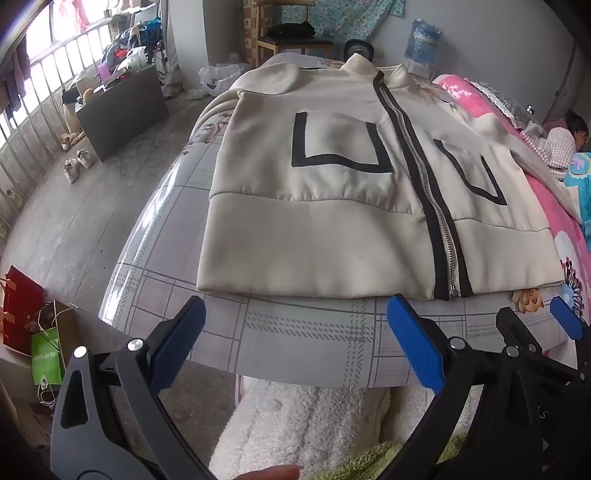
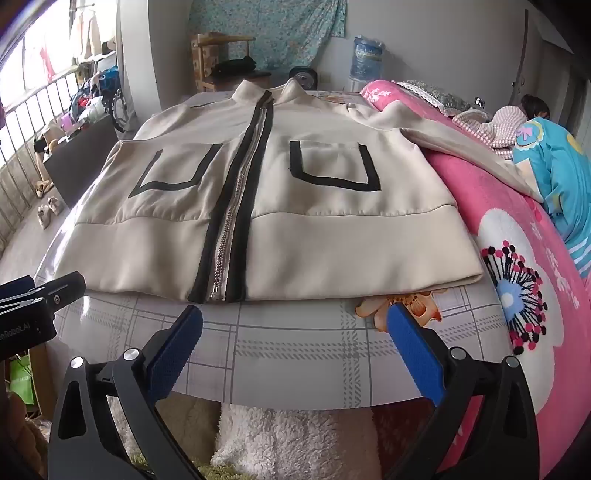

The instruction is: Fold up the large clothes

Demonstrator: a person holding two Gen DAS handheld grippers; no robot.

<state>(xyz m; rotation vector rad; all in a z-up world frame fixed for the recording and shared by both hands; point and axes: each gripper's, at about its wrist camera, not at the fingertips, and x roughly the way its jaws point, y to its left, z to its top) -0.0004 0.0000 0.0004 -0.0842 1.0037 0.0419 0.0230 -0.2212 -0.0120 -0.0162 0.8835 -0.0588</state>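
A cream zip-up jacket lies flat and front-up on the table, zipper closed, collar at the far end, hem toward me. Black stripes line the zipper and outline two chest pockets. Its right sleeve drapes over a pink quilt. My left gripper hovers open just short of the hem, left of the zipper. My right gripper is open too, near the hem right of the zipper. Nothing is between either pair of blue pads. The right gripper's blue pad shows at the left wrist view's edge.
The table wears a glossy grey plaid cloth. A pink flowered quilt lies along the right; a person lies beyond it. A wooden chair, a water jug, a dark cabinet and bags stand around.
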